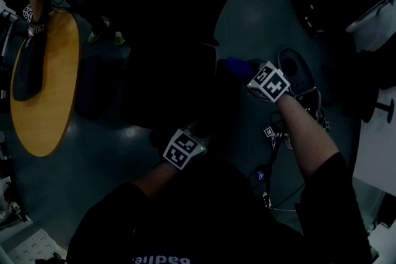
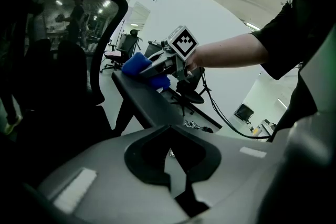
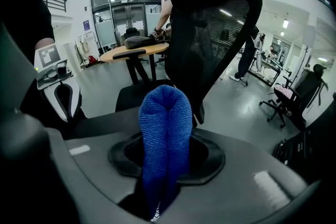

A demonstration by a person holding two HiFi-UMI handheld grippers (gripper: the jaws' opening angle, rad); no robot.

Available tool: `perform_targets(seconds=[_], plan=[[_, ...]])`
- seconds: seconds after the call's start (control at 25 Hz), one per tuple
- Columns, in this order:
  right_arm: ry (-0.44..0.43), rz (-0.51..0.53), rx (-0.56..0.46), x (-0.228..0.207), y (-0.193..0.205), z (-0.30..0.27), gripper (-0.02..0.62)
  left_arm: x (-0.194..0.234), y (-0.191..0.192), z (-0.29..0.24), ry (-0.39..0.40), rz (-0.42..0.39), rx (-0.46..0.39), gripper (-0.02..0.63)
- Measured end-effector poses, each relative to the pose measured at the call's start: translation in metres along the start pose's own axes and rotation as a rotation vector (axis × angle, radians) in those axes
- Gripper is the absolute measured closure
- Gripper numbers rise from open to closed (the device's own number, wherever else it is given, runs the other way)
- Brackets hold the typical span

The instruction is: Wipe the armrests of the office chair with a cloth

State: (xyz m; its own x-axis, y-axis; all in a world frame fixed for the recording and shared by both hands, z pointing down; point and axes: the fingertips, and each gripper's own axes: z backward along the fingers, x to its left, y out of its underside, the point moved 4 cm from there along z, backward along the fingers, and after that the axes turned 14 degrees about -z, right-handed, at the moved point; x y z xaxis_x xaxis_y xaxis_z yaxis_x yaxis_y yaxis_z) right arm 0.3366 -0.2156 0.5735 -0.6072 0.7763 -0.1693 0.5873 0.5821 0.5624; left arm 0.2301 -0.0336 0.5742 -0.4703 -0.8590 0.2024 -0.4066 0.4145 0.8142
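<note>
Right tool (image 3: 165,189) is clamped on a folded blue knitted cloth (image 3: 165,128), with a long loop sticking out past the jaws. In the left gripper view the cloth sits on the top of the long black armrest pad (image 2: 144,99), towards the backrest end of the black mesh-back office chair (image 3: 215,34), and looks to be touching it. Left tool (image 2: 176,170) has its jaws drawn nearly together with nothing between them, hanging low beside the chair and bracing nothing. Risks as I see them: the chair is unsecured, so a firm stroke could swivel or roll it away and I'd lose contact. Drag on that long loop could work the cloth out of the pinch. The black cable (image 2: 220,113) trailing off the right tool could snag. Head view is too dark to judge the other armrest.
</note>
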Motion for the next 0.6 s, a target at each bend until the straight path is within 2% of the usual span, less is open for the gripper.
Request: perform_targets(seconds=[0.6], plan=[[0.003, -0.030, -0.007, 0.034, 0.025, 0.014, 0.465, -0.001, 0.003, 0.002, 0.004, -0.001, -0.020, 0.589]])
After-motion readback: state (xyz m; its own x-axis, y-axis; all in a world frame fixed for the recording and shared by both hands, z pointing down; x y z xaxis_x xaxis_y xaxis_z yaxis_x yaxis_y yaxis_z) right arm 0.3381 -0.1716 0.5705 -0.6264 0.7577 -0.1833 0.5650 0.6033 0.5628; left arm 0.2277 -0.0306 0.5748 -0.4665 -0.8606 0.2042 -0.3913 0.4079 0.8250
